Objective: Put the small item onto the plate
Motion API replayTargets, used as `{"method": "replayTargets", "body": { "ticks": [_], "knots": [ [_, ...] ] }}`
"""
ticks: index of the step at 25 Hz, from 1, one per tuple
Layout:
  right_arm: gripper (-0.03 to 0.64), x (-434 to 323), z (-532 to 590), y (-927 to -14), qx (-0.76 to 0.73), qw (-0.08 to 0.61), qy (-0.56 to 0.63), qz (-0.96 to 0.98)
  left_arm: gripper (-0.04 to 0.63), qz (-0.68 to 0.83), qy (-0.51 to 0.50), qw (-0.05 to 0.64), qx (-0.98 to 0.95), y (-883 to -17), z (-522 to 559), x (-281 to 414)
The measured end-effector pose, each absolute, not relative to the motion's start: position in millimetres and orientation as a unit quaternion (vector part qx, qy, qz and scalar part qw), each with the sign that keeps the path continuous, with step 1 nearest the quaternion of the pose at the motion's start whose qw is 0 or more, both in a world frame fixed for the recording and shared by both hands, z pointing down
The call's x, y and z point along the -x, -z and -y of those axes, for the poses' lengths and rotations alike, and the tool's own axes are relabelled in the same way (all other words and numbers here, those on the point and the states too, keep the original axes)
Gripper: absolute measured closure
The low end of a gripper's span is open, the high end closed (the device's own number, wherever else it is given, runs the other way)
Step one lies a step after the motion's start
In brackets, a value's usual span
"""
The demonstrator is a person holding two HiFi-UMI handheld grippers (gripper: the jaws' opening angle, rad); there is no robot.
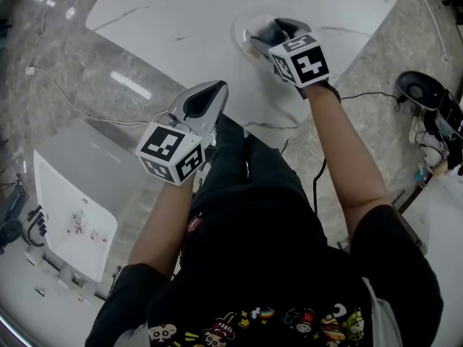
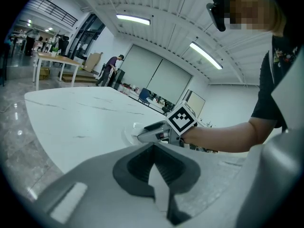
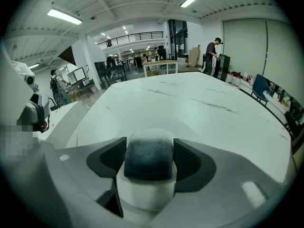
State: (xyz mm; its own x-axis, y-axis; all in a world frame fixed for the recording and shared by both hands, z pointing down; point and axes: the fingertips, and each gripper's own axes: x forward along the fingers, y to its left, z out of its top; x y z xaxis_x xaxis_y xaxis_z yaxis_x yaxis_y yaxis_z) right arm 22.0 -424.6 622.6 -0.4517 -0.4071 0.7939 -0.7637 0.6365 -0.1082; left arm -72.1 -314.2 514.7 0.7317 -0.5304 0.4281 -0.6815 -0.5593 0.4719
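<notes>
Small item (image 3: 148, 158) — pinched in R gripper (image 1: 281, 27) over plate (image 1: 241, 31) | L gripper (image 2: 154, 167) — pressed together, empty, near bench (image 1: 181, 20) edge

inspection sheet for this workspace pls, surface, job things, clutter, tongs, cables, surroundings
surface: white marble-look table, bare apart from the plate.
job's things: white plate on the table; small dark item held over the plate, not yet released.
clutter: nothing seen on the table.
grippers: right tongs shut on the small dark item; left tongs shut, empty, by the table's near edge.
cables: white cable on the floor at left; black cable at right.
surroundings: grey tiled floor; white stand at left; a person far off in the hall.
</notes>
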Motion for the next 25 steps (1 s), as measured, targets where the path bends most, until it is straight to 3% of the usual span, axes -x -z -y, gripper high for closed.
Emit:
{"method": "replayTargets", "body": {
  "ticks": [25],
  "knots": [
    [0.284, -34.0, 422.3, -612.0, -0.384, 0.356, -0.241, 0.817, 0.594, 0.35, -0.144, 0.285, -0.881, -488.6, 334.6, 89.2]
  ]
}}
